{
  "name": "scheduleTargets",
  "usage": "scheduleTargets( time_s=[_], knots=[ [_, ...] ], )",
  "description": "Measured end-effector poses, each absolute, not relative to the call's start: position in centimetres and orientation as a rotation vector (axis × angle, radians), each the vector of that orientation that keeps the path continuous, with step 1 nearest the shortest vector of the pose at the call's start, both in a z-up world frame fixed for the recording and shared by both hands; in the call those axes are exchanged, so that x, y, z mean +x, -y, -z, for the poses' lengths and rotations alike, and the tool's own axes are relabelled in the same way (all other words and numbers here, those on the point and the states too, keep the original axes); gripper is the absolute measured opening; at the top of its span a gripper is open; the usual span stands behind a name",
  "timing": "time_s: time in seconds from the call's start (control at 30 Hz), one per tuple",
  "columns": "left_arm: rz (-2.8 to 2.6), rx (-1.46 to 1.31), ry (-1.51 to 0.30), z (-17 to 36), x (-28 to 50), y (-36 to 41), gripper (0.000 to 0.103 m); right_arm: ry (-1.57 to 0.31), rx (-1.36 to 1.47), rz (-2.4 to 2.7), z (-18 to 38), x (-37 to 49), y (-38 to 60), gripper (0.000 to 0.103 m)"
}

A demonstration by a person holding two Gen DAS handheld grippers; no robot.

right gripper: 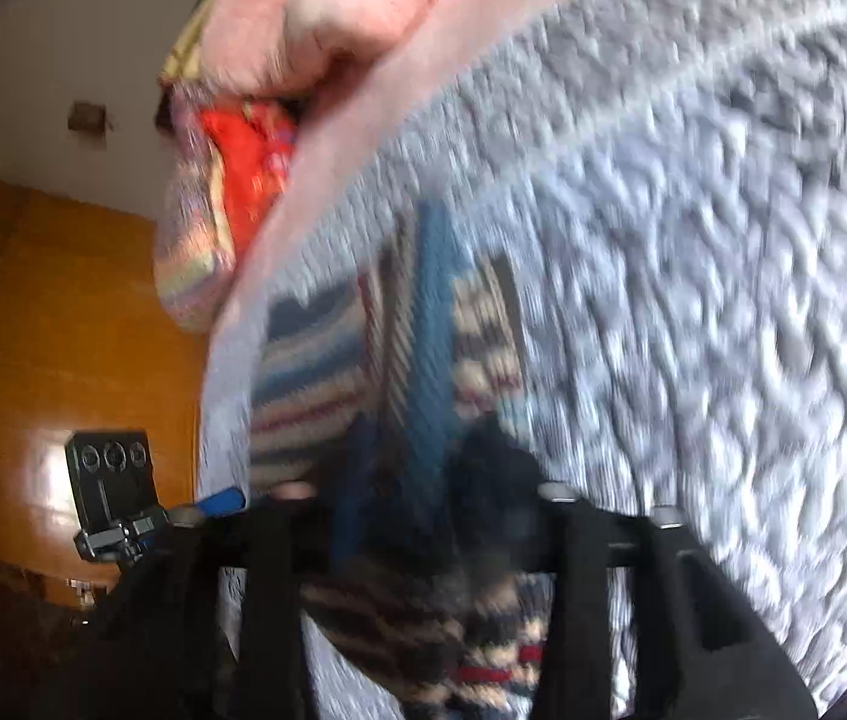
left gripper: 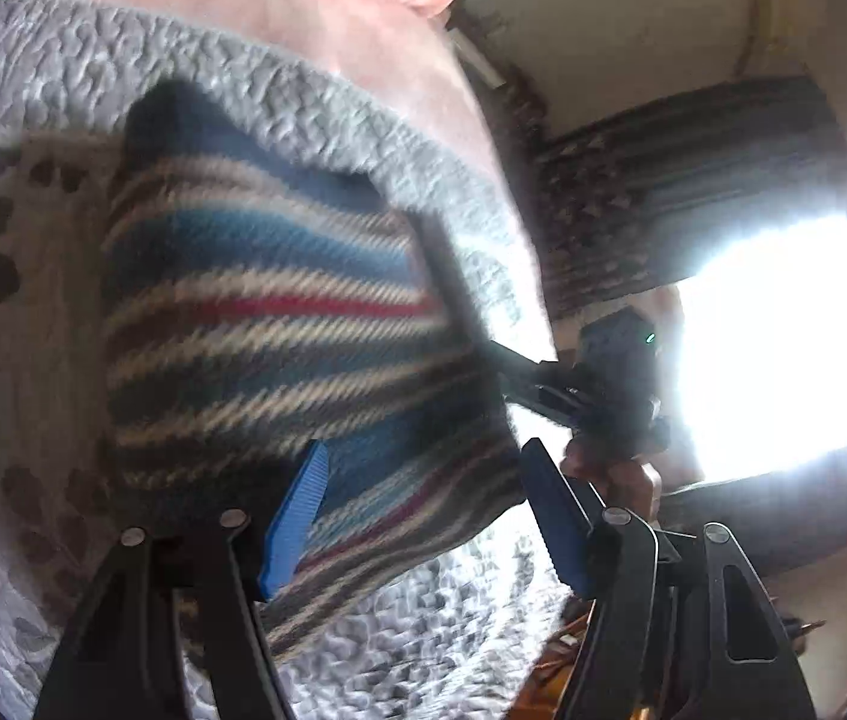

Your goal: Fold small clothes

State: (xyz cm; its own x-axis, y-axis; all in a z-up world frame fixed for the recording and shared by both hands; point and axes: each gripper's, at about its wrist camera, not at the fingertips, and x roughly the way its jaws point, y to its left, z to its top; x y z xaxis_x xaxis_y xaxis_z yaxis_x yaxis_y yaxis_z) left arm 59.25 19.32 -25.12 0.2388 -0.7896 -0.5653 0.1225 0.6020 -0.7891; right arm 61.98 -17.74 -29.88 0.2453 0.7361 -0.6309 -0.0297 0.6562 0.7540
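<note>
A small knitted garment (left gripper: 279, 312) striped in blue, cream, brown and red hangs above a grey quilted bedspread (left gripper: 279, 102). My left gripper (left gripper: 426, 450) is open, its blue fingers (left gripper: 297, 516) wide apart around the garment's lower edge. My right gripper (left gripper: 441, 264) reaches in from the right, a hand (left gripper: 609, 474) on its handle, and pinches the garment's right edge. In the blurred right wrist view the striped garment (right gripper: 423, 360) bunches between and over the right gripper's (right gripper: 423, 480) fingers and hides them. The left gripper's blue fingertip (right gripper: 219, 501) shows at the left.
Pink bedding (left gripper: 363, 30) lies at the far side of the bedspread (right gripper: 693, 240). A floral sheet (left gripper: 9, 252) lies to the left. A bright window (left gripper: 783, 348) and patterned curtain (left gripper: 693, 180) are on the right. An orange wooden door (right gripper: 63, 330) and a red cloth bundle (right gripper: 243, 180) stand beyond the bed.
</note>
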Motion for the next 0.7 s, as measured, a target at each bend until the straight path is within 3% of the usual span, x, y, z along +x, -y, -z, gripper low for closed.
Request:
scheduleTargets(
  time_s=[0.17, 0.23, 0.4, 0.5, 0.57, 0.7],
  knots=[
    [0.625, -0.727, -1.149, 24.9, 63.3, -21.1, 0.067, -1.260, 0.723, -0.541, 31.0, 66.0, 16.3, 0.052],
    [0.615, -0.718, -1.168, 25.4, 64.3, -20.9, 0.067, -1.317, 0.675, -0.559, 32.0, 67.0, 14.7, 0.024],
    [0.602, -0.645, -1.227, 27.9, 65.5, -19.4, 0.067, -1.153, 0.537, -0.514, 28.8, 65.8, 14.9, 0.009],
    [0.603, -0.629, -1.230, 28.5, 65.8, -18.6, 0.067, -1.226, 0.528, -0.450, 31.7, 65.5, 15.4, 0.011],
    [0.580, -0.595, -1.240, 28.2, 65.8, -18.2, 0.067, -1.254, 0.551, -0.442, 32.9, 65.6, 15.7, 0.022],
    [0.649, -0.588, -1.201, 25.3, 65.0, -17.7, 0.066, -1.151, 0.629, -0.495, 29.3, 64.4, 17.3, 0.027]
  ],
)
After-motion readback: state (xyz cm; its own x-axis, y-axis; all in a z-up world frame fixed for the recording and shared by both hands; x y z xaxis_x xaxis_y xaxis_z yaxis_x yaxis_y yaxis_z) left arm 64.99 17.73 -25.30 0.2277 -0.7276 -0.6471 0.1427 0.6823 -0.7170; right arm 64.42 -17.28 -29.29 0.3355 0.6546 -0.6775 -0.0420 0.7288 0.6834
